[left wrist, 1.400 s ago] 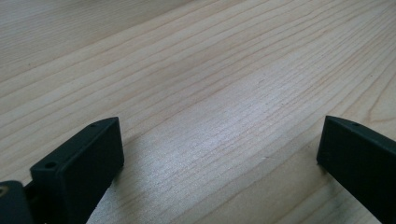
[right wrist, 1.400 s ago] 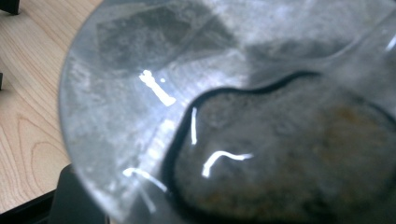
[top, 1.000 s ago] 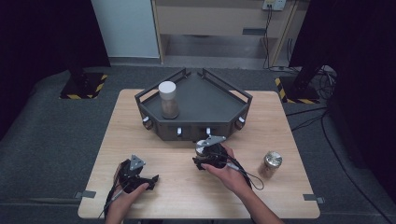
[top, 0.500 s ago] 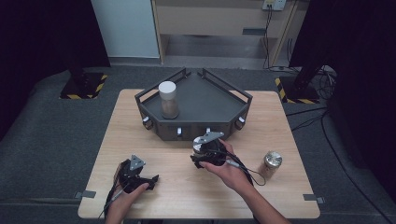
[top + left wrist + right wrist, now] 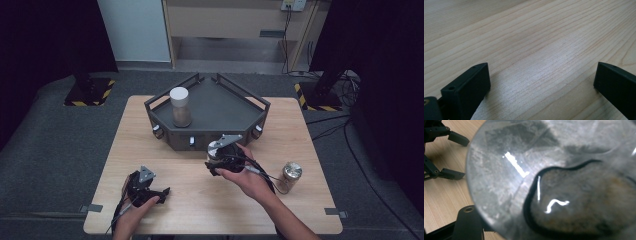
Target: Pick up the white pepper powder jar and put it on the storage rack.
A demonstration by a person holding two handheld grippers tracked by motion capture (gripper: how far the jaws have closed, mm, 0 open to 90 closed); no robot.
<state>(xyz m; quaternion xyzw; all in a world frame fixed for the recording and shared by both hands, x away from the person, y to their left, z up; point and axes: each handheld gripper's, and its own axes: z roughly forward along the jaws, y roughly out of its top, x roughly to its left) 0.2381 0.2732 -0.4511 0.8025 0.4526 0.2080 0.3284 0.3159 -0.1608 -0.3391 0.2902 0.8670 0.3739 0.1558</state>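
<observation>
Both grippers, left gripper and right gripper, are black with blocky screw-holed jaws, grey three-cornered top plates and black cables trailing toward 6 o'clock; forearms unsleeved.

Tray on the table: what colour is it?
Dark grey tray, clearest in the high view.

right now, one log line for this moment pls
right gripper: shut on can, lifted off table | left gripper: open, empty | tray: holds jar

Your tray sits at the table's far middle, a jar in its left part; a can stands near right.
</observation>
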